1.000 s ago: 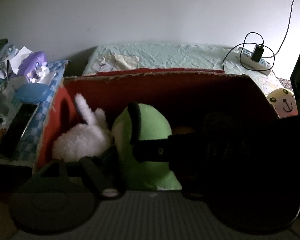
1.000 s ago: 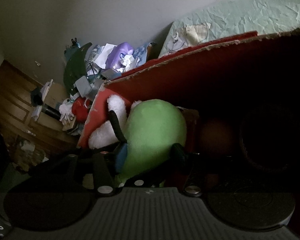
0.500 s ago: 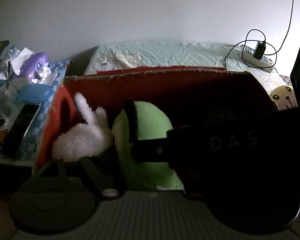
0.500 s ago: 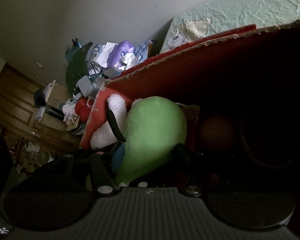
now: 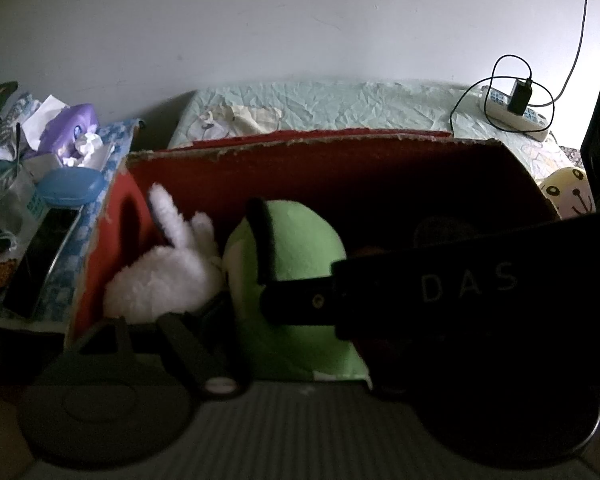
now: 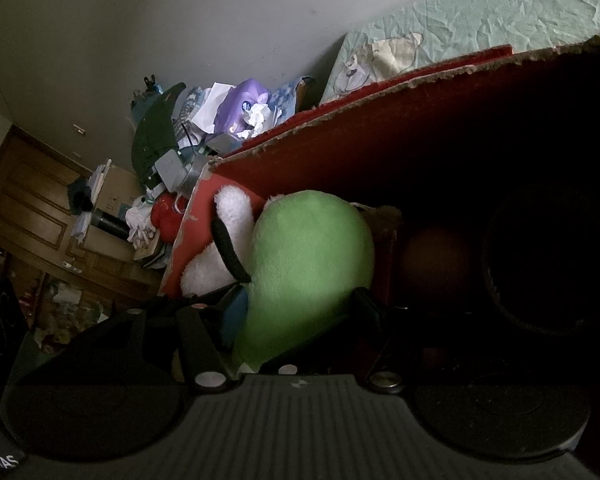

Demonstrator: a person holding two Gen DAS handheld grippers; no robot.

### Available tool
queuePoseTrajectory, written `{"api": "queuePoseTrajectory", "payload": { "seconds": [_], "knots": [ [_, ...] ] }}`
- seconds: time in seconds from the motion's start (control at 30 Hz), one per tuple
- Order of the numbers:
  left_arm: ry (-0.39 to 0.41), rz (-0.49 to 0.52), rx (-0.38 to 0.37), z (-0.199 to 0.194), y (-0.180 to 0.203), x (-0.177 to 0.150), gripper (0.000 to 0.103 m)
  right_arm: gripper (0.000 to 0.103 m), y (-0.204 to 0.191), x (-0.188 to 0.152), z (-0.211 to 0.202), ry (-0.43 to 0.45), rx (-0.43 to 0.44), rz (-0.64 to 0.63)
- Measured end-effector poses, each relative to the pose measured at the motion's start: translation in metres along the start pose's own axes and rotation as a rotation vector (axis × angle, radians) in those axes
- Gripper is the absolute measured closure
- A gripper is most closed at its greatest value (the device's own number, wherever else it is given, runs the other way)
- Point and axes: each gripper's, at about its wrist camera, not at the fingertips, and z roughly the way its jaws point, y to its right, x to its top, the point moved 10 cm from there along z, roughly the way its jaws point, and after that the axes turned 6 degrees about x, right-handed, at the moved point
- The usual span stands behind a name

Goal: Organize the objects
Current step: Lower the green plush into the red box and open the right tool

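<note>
A red cardboard box (image 5: 340, 145) (image 6: 420, 84) stands open in front of a bed. Inside it, a white plush bunny (image 5: 160, 280) (image 6: 204, 272) lies at the left end, and a green plush toy (image 5: 300, 248) (image 6: 312, 256) with a black band leans against it. My right gripper (image 6: 272, 304) reaches into the box and is shut on the lower part of the green plush. Its black body (image 5: 460, 288) crosses the left wrist view from the right. My left gripper (image 5: 296, 332) hovers at the box's near wall. Its left finger (image 5: 188, 344) stands wide, its right finger is hidden, and it holds nothing.
A dark round object (image 6: 548, 264) and a brown ball (image 6: 432, 264) sit in the box's shadowed right half. Cluttered items lie left of the box, among them a purple tissue pack (image 5: 72, 128) and a blue case (image 5: 70, 186). A power strip (image 5: 516, 108) and a yellow plush (image 5: 566, 192) lie on the bed.
The right gripper's body has risen and turned slightly in the left wrist view, so its lettering now shows. The plush toys and the box have hardly moved.
</note>
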Motion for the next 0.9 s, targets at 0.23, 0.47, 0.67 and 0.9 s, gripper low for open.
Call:
{"api": "queuePoseTrajectory", "payload": {
  "seconds": [0.23,0.47,0.67,0.9],
  "knots": [
    [-0.002,0.001,0.0,0.0,-0.0006,-0.0001,0.024,0.038,0.0005,-0.0001,0.0004,-0.004,0.003,0.002],
    [-0.002,0.002,-0.001,0.0003,-0.0008,0.0002,0.024,0.037,-0.0002,-0.0007,0.0006,-0.011,0.01,0.002],
    [-0.003,0.002,-0.001,-0.0001,0.0,0.0003,0.024,0.037,-0.0005,-0.0005,0.0009,-0.012,0.012,0.004],
    [-0.003,0.001,0.001,-0.001,0.0009,-0.0004,0.024,0.036,-0.0009,-0.0009,-0.0001,-0.014,0.018,0.008]
  ]
}}
